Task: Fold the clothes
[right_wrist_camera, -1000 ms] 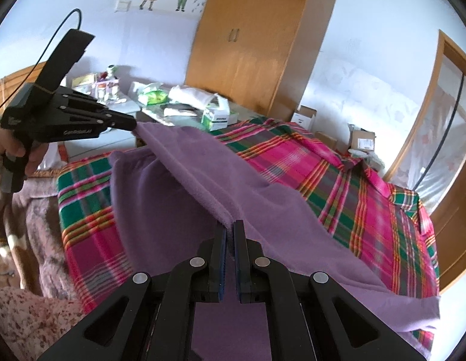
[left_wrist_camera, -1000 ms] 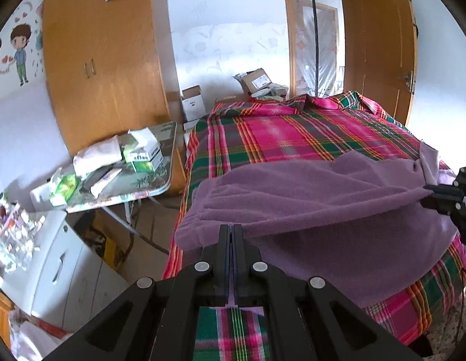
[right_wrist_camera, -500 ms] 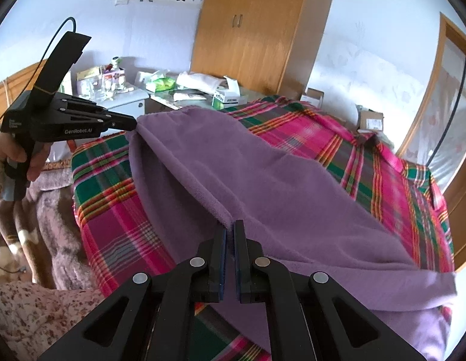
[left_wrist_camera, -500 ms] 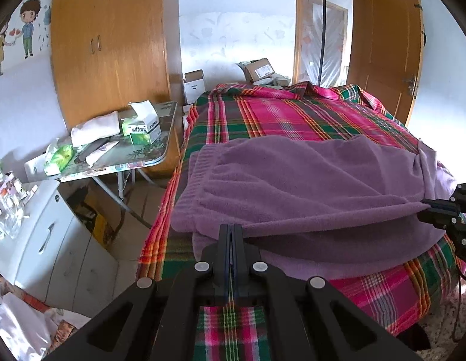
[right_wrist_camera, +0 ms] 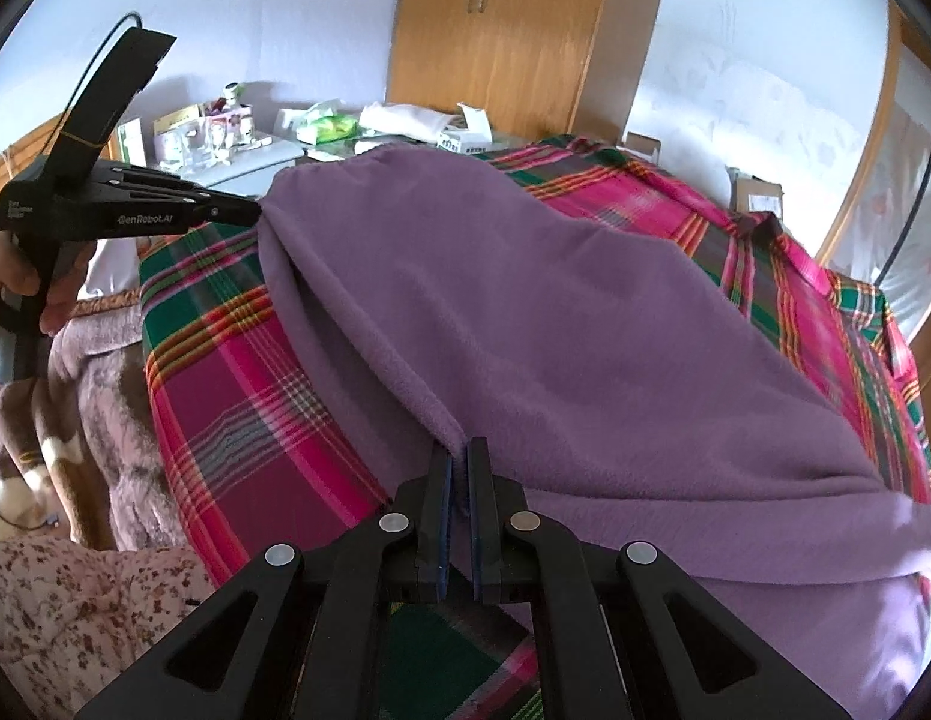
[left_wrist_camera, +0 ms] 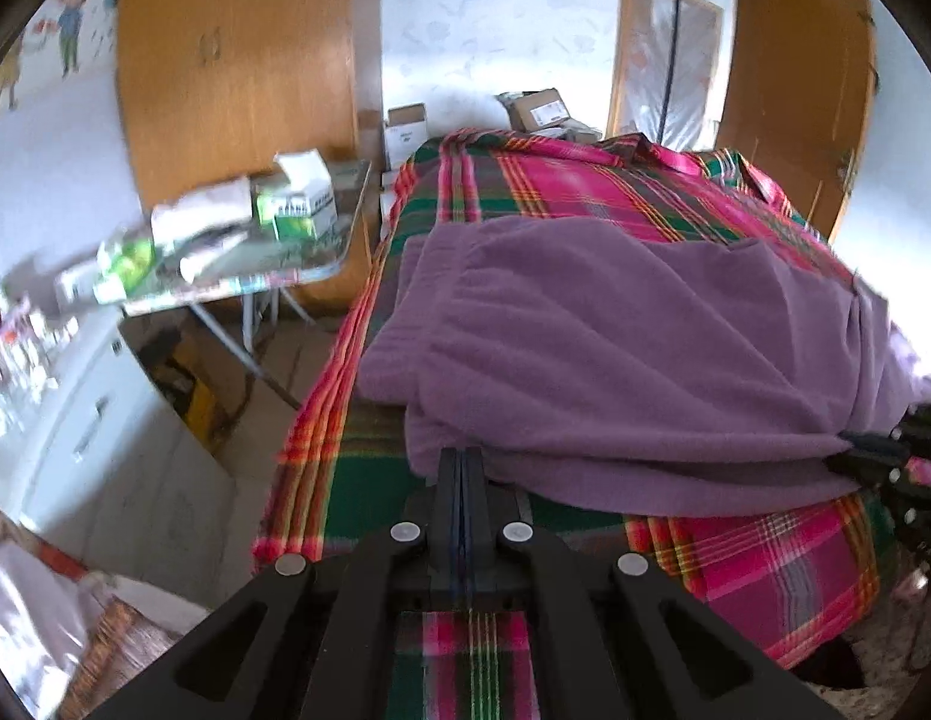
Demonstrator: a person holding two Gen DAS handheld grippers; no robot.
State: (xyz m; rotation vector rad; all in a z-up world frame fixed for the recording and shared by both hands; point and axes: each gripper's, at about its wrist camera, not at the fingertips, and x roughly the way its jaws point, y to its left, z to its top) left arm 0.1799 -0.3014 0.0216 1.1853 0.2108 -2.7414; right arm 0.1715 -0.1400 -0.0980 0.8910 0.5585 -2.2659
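Both grippers clamped on purple fleece garment [left_wrist_camera: 615, 348], mid-fold on the bed.

Left gripper [left_wrist_camera: 463, 459] pinches the near edge at one end, right gripper [right_wrist_camera: 459, 450] pinches the same folded edge at the other, jaws together with cloth between. Garment lies doubled over on plaid bedspread [right_wrist_camera: 225, 396]. Looks soft, light, limp and drapey, not slippery; best held at corners or hem edges. Farther off: cluttered folding table [left_wrist_camera: 309, 267], wooden wardrobe [left_wrist_camera: 243, 60].
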